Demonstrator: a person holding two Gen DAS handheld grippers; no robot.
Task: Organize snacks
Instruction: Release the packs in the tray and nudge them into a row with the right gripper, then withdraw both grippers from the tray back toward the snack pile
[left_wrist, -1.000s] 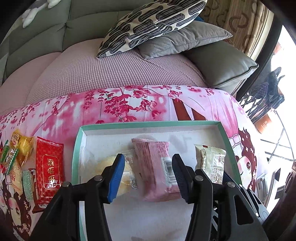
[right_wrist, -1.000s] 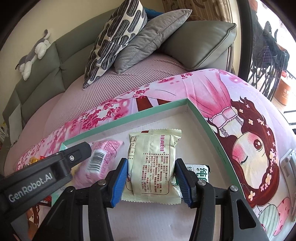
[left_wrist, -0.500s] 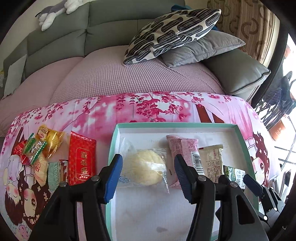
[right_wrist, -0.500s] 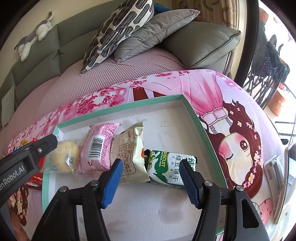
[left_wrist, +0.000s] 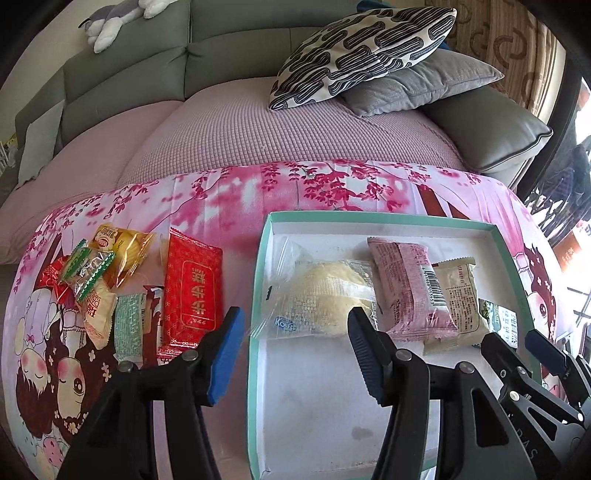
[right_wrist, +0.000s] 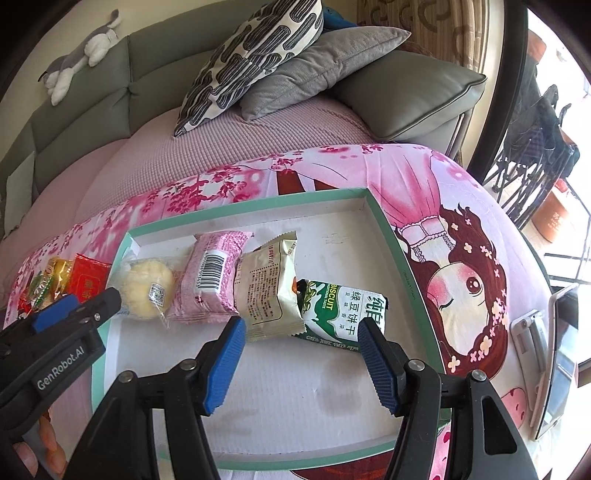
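Observation:
A teal-rimmed white tray (left_wrist: 255, 295) lies on the pink cartoon cloth. It holds a row of snacks: a clear-wrapped yellow pastry (left_wrist: 325, 291), a pink barcode packet (left_wrist: 406, 284), a cream packet (left_wrist: 458, 299) and a green biscuit packet (right_wrist: 343, 310). My left gripper (left_wrist: 293, 332) hovers open and empty over the tray's left rim, just short of the pastry. My right gripper (right_wrist: 301, 332) is open and empty too, above the tray floor in front of the cream packet (right_wrist: 269, 291) and the green one. A red packet (left_wrist: 194, 284) and several small sweets (left_wrist: 92, 266) lie left of the tray.
Behind the cloth is a mauve-covered sofa seat (left_wrist: 295, 125) with a patterned cushion (left_wrist: 362, 48) and a grey one. A plush toy (right_wrist: 81, 48) lies on the sofa back. A phone on a stand (right_wrist: 554, 354) sits right of the tray.
Both grippers opened wider and drew back from the packets between their fingers. The left one swung left from the pink packet to the tray's left rim. The cream packet now lies in the row.

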